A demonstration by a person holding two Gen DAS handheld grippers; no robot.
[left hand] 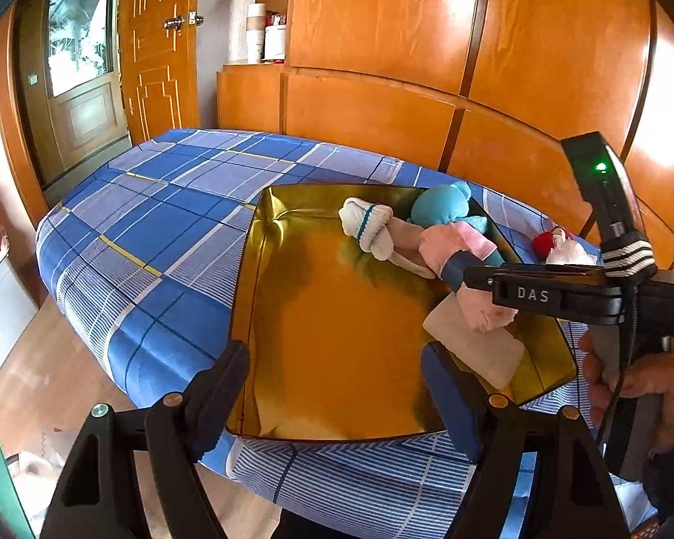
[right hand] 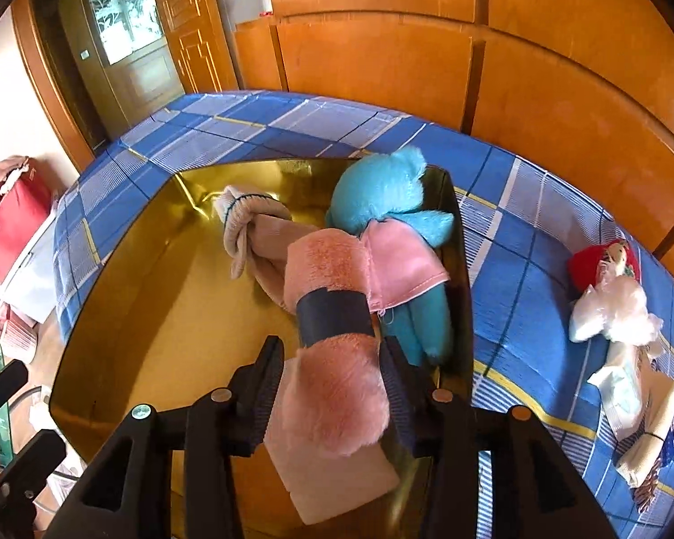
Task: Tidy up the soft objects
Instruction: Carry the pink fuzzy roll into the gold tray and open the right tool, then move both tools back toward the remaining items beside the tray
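A shiny gold tray (left hand: pixel 337 337) (right hand: pixel 166 314) lies on the bed. Along its right side rest a blue plush toy (left hand: pixel 445 206) (right hand: pixel 382 188) in a pink dress, a rolled white sock pair (left hand: pixel 366 220) (right hand: pixel 247 211) and a folded white cloth (left hand: pixel 476 350) (right hand: pixel 337 480). A fluffy pink roll (right hand: pixel 332 399) (left hand: pixel 485 314) with a dark band lies on that cloth. My right gripper (right hand: pixel 331 348) (left hand: pixel 494 283) straddles the roll with its jaws loosened; the left pad stands slightly off it. My left gripper (left hand: pixel 334 359) hangs open over the tray's near edge with nothing in it.
The bed carries a blue plaid sheet (left hand: pixel 157 233). To the right of the tray lie a red-and-white soft item (right hand: pixel 606 265), a white plastic bag (right hand: pixel 611 310) and some packets (right hand: pixel 642 426). Wooden cabinets (left hand: pixel 427 45) stand right behind the bed. A hand (left hand: pixel 642 377) holds the right gripper.
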